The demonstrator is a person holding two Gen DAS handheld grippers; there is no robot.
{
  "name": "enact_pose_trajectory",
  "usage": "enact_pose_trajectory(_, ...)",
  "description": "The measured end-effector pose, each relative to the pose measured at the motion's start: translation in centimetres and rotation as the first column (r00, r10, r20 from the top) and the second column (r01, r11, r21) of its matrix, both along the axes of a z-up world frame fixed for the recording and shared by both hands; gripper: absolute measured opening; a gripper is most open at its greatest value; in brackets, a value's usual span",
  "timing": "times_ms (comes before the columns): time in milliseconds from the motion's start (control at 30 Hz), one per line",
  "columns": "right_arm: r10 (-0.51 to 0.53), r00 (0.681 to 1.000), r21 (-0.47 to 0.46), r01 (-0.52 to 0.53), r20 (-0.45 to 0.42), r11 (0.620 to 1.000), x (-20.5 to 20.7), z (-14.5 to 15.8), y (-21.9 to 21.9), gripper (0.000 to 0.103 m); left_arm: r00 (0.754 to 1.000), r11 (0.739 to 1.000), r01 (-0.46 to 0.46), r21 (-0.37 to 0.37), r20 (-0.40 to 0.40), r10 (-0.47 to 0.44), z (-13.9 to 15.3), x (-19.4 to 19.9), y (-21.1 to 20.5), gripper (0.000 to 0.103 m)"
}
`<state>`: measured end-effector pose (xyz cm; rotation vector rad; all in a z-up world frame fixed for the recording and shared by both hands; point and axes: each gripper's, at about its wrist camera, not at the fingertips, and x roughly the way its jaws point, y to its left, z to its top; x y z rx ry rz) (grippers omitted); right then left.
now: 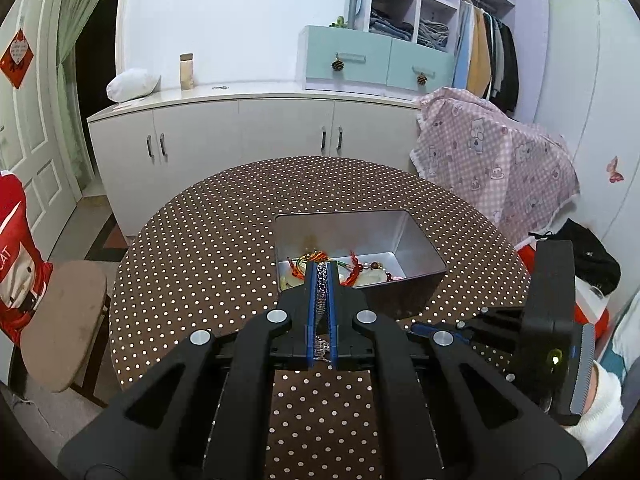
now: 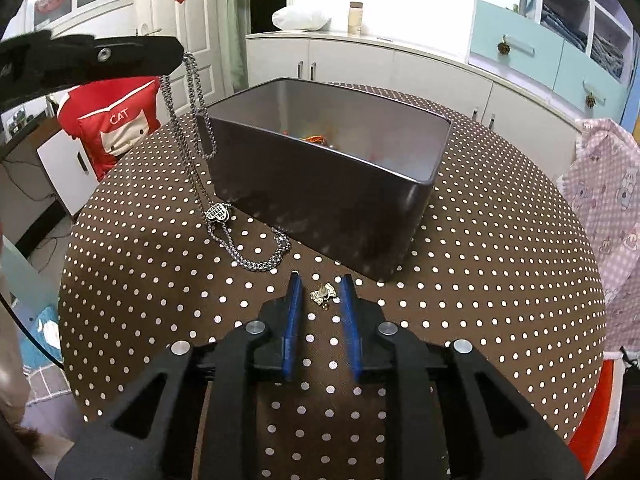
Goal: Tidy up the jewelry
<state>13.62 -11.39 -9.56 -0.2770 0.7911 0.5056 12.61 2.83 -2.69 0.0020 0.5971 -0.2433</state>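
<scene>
Blue-padded and spread apart, the fingers of the right gripper (image 2: 321,294) rest low over the dotted tabletop (image 2: 500,300), holding nothing. Between their tips lies a small gold bow-shaped brooch (image 2: 323,294), touching neither pad as far as I can see. Just beyond it stands a dark metal tin (image 2: 332,200), open at the top, with red and orange cords (image 1: 320,258) and beads lying on its floor.

To the left, the left gripper (image 2: 176,54) hangs above the tabletop, clenched on a silver chain (image 2: 200,128). From the left wrist view, the chain (image 1: 321,292) runs squeezed between the two blue pads, near the tin's (image 1: 416,236) front wall. It drops from the fingers in long loops; a heart-shaped pendant (image 2: 218,213) and the lowest loop lie on the tabletop, just beside the tin's near left corner.
</scene>
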Motion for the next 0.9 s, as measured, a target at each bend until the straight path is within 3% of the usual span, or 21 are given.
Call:
enact_pose_trajectory(300, -0.023, 1.000, 0.085, 0.024, -0.016, 0.996, 0.2, 1.5, -1.7, 0.011, 1.000, 1.000, 0.011, -0.008, 0.018, -0.011, 1.0, -0.4, -0.1, 0.005)
enact_pose_trajectory(533, -0.031, 0.996, 0.139, 0.019, 0.083, 0.990, -0.6, 6.8, -3.1, 0.011, 0.997, 0.998, 0.050, -0.031, 0.066, -0.048, 4.0, -1.0, -0.7, 0.005)
enact_pose_trajectory(900, -0.006, 0.967, 0.140, -0.031, 0.255, 0.990, -0.3, 16.2, -3.6, 0.011, 0.993, 0.997, 0.053, -0.058, 0.113, -0.046, 11.9, 0.1, -1.5, 0.005)
